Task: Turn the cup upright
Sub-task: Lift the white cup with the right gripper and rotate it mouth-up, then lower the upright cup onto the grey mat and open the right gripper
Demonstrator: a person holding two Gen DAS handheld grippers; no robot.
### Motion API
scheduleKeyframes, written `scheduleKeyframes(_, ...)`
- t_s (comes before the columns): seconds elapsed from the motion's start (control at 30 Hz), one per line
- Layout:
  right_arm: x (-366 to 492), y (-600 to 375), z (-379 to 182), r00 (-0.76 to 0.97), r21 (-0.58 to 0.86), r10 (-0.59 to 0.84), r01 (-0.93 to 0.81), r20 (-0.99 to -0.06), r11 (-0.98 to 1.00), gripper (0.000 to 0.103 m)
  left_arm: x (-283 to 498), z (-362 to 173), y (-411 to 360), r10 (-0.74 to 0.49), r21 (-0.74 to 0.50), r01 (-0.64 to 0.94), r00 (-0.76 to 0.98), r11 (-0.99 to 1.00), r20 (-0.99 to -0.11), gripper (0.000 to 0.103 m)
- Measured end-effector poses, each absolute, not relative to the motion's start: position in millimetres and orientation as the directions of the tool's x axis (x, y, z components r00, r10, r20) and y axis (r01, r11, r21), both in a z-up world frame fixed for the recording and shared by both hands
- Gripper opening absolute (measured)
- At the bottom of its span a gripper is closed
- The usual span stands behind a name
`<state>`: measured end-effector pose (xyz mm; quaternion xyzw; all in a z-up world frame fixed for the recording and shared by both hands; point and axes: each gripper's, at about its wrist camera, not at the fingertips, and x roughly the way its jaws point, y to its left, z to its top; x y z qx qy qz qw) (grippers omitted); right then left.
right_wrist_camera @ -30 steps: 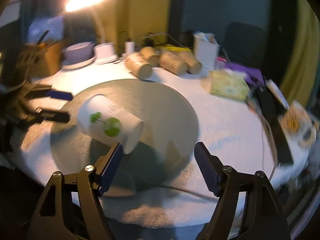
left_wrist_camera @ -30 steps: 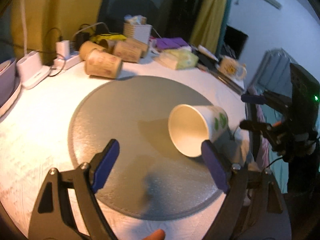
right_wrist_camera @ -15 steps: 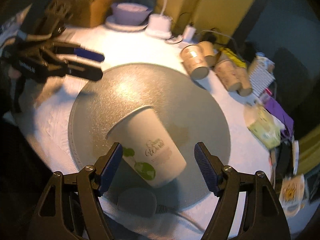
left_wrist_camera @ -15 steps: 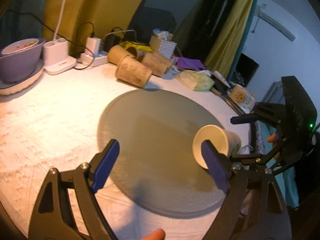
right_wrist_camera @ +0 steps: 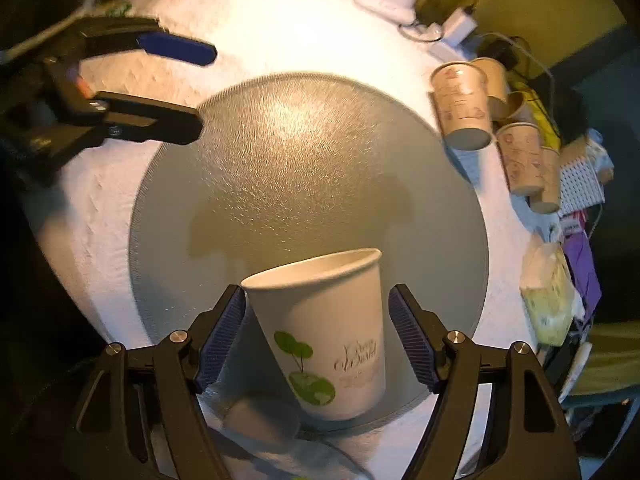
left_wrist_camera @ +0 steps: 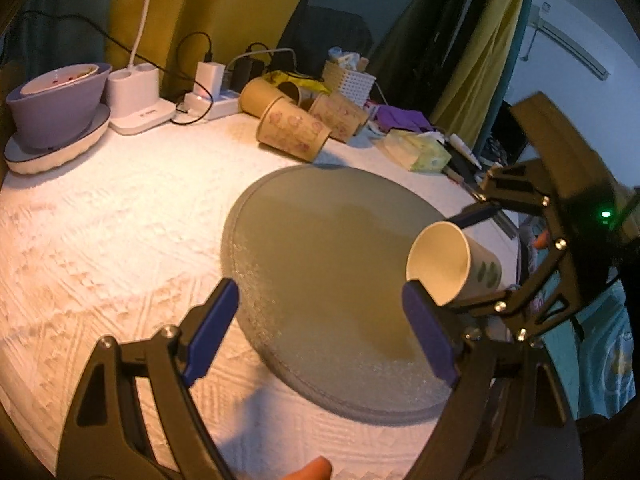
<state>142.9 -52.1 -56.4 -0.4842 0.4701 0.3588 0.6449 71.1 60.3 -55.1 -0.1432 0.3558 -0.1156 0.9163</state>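
A white textured tablecloth covered the table. On it lay a round grey mat. Brown paper cups lay toppled just behind the mat.

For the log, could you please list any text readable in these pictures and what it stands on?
Cup: cursive script beside the green print, too blurred to read.
Brown cups: pink prints only, no legible words.
Lamp base: faint mark, too small to read.
Nothing else shows text.

Lived-in home room: yellow curtains, white tablecloth under a grey round mat; along the far edge sat a purple bowl, chargers, tipped brown paper cups, tissue pack.
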Motion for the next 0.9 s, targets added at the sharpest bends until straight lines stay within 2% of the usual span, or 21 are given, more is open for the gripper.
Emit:
scheduleKeyframes(0.07,146,-48,-62,0.296,-0.295,-0.033,-0.921,-0.955,0.254,0.077,71,-55,60,-0.313,-0.345,0.108,0.72,0.932,-0.62,0.085)
scheduleKeyframes(0.1,148,-47,-64,0.301,-0.303,-0.049,-0.918,-0.952,0.254,0.071,71,-56,60,-0.313,-0.348,0.106,0.72,0.932,-0.62,0.085)
scheduleKeyframes(0.13,149,-46,-64,0.302,-0.306,-0.056,-0.916,-0.952,0.258,0.07,71,-56,61,-0.313,-0.353,0.101,0.719,0.93,-0.621,0.085)
scheduleKeyframes(0.27,153,-42,-51,0.323,-0.312,-0.012,-0.903,-0.946,0.295,0.069,69,-56,67,-0.314,-0.371,0.086,0.724,0.925,-0.614,0.085)
scheduleKeyframes(0.43,164,-44,-30,0.352,-0.249,0.17,-0.863,-0.92,0.439,0.069,68,-54,70,-0.309,-0.377,0.076,0.731,0.923,-0.609,0.085)
scheduleKeyframes(0.67,167,-71,-24,0.424,-0.065,0.475,-0.795,-0.771,0.603,0.07,68,-54,72,-0.304,-0.38,0.068,0.735,0.923,-0.606,0.085)
scheduleKeyframes(0.77,163,-88,-31,0.469,0.0,0.546,-0.758,-0.694,0.652,0.07,68,-53,71,-0.298,-0.37,0.07,0.739,0.926,-0.605,0.085)
scheduleKeyframes(0.9,160,-108,-35,0.526,0.045,0.564,-0.705,-0.636,0.708,0.07,68,-52,67,-0.293,-0.356,0.078,0.742,0.931,-0.603,0.085)
